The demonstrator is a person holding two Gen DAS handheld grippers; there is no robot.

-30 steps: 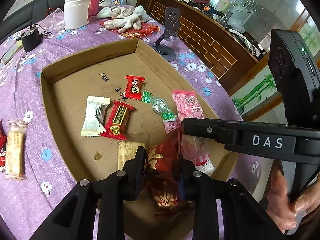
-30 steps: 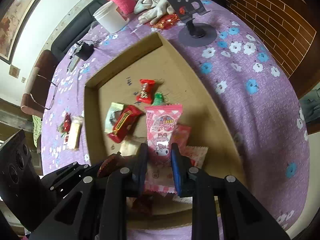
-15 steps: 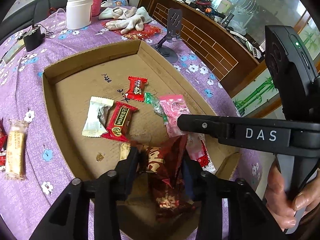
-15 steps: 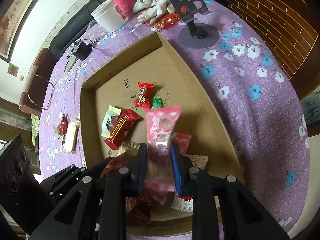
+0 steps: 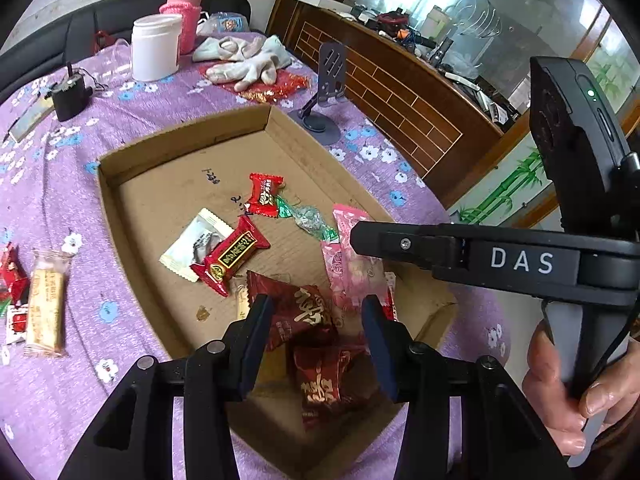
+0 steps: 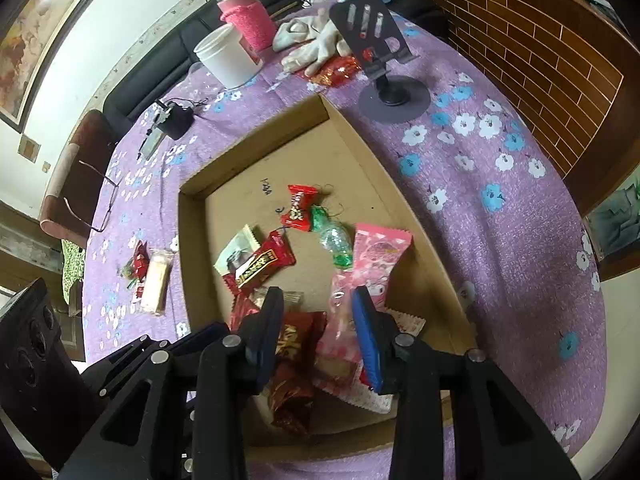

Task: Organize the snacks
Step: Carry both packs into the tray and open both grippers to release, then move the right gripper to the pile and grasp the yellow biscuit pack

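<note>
A shallow cardboard box (image 5: pixel 120 216) on the purple flowered cloth holds several wrapped snacks. My left gripper (image 5: pixel 316 320) hangs over its near corner, jaws opening. A dark red packet (image 5: pixel 308 312) lies loose in the box between them, touched by neither pad. My right gripper (image 6: pixel 316 304) is beside it, jaws opening too. The pink packet (image 6: pixel 372 256) rests on the box (image 6: pixel 192 240) floor under them, free of the pads. A pale wafer packet (image 5: pixel 46 308) and small red candies (image 5: pixel 10 276) lie on the cloth left of the box.
Beyond the box stand a white jar (image 5: pixel 154 52), a pink-sleeved bottle (image 5: pixel 184 20), white gloves (image 5: pixel 244 60), a grey phone stand (image 5: pixel 324 92) and a black charger (image 5: pixel 70 96). Glasses (image 6: pixel 92 200) lie at the left edge. A wooden cabinet (image 5: pixel 400 92) borders the right.
Both grippers have opened. The dark red packet dropped out of the left jaws into the box. The pink packet slipped from the right jaws and lies flat.
</note>
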